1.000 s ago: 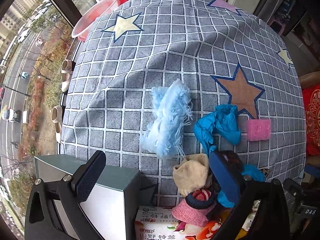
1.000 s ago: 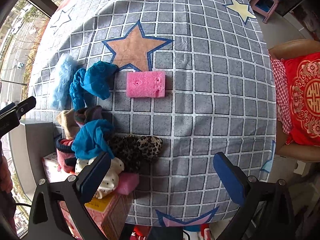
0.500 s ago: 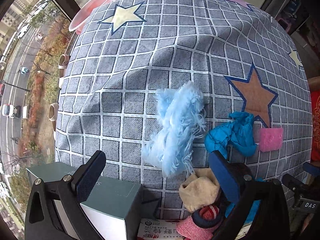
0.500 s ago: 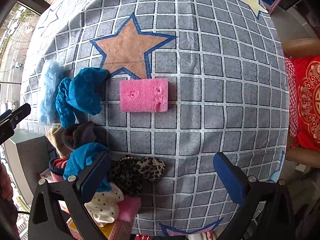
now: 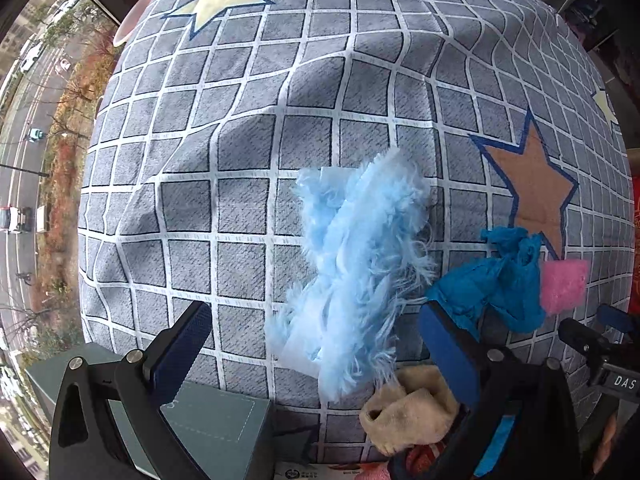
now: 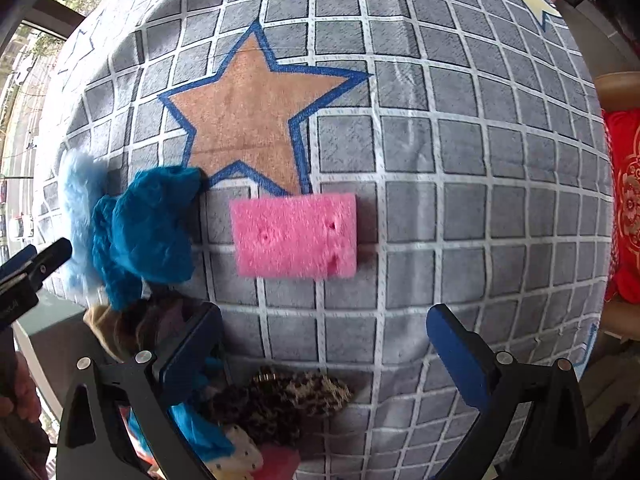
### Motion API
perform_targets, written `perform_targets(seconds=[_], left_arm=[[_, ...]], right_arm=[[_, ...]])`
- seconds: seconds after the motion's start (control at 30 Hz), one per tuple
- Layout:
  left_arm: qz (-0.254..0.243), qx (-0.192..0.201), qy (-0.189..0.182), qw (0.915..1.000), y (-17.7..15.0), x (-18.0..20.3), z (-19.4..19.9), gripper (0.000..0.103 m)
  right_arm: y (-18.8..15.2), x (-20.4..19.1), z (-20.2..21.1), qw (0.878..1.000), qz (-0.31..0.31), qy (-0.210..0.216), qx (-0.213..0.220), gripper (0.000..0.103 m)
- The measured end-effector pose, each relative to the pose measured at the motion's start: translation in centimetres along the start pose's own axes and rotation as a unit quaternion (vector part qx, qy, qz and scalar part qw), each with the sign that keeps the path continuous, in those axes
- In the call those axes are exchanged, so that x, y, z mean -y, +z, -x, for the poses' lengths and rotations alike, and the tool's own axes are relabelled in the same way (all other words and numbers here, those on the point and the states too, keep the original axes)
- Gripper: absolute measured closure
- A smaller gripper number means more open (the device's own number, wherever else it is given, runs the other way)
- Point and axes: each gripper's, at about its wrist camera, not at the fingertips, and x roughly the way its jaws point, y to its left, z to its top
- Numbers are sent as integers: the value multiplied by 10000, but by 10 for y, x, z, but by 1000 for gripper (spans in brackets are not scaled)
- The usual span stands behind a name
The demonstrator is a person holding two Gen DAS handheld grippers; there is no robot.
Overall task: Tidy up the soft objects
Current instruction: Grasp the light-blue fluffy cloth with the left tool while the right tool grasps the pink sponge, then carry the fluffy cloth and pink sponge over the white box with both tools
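Note:
A fluffy light-blue cloth (image 5: pixel 356 268) lies on the checked star-print cover (image 5: pixel 248 128), straight ahead of my open left gripper (image 5: pixel 316 344), whose fingers frame its near end. A crumpled teal cloth (image 5: pixel 500 284) lies to its right. In the right wrist view a pink sponge (image 6: pixel 296 236) lies flat just beyond my open right gripper (image 6: pixel 324 344), with the teal cloth (image 6: pixel 148 224) and the light-blue cloth (image 6: pixel 80 208) at its left. Neither gripper holds anything.
A grey-green box (image 5: pixel 208 424) stands at the near left. A heap of soft items lies near it: a beige sock (image 5: pixel 408 408), a leopard-print piece (image 6: pixel 280 400), a dotted white one (image 6: pixel 240 456). A window (image 5: pixel 36 120) is left, a red cushion (image 6: pixel 624 208) right.
Both grippers have moved forward and lower over the cover. The light-blue cloth now fills the left view's middle, and the pink sponge has come close to the right gripper's fingers.

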Motion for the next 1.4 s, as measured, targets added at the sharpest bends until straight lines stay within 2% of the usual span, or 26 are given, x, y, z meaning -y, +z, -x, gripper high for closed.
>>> perform_targets(seconds=[0.13, 0.3, 0.33, 0.4, 0.47, 0.53, 0.57, 0.63, 0.7, 0.73, 0.77, 0.8, 0.87, 1.23, 1.3, 1.4], left_arm=[[14, -166, -4, 9999, 6, 2, -18, 0], [-18, -172, 131, 9998, 12, 4, -30, 0], [-23, -169, 149, 9997, 14, 4, -34, 2], [-33, -185, 186, 9996, 27, 8, -44, 13], [-24, -149, 123, 9998, 32, 8, -49, 13], [-115, -50, 216, 9997, 38, 11, -53, 14], [-192, -22, 210, 9996, 40, 16, -52, 17], [-287, 23, 44, 9996, 43, 20, -52, 31], [-308, 56, -64, 9995, 48, 23, -50, 55], [-355, 87, -78, 9993, 50, 25, -49, 62], [-389, 91, -133, 9991, 53, 27, -50, 69], [-381, 90, -207, 9990, 54, 29, -48, 71], [-348, 179, -300, 9988, 59, 30, -45, 72], [-370, 816, -307, 9955, 71, 47, 8, 73], [-382, 883, -376, 9946, 41, 59, 22, 73], [-424, 929, -466, 9937, 1, 56, 39, 73]], right_arm=[[19, -11, -21, 9999, -62, 99, -24, 0], [32, -25, -47, 10000, -36, -17, -1, 0], [33, -27, -52, 10000, -33, -47, -1, 0], [37, -33, -56, 9995, 70, -267, 155, 0], [40, -40, -60, 9988, 164, -386, 261, 0], [45, -47, -63, 9987, 134, -382, 310, 0], [45, -50, -65, 9986, 119, -387, 330, 0], [42, -45, -61, 9988, 109, -370, 314, 0], [34, -42, -56, 9991, 69, -335, 236, 0], [32, -38, -55, 9993, 49, -292, 231, 0], [30, -33, -53, 9993, 44, -288, 230, 7], [27, -32, -50, 9989, 91, -380, 262, 10], [15, -28, -37, 9985, 199, -376, 352, 33], [-6, -1, 10, 9974, 116, 151, 698, 33], [-12, 3, 22, 9968, 155, 174, 770, 33], [-23, 7, 39, 9960, 201, 249, 834, 33]])
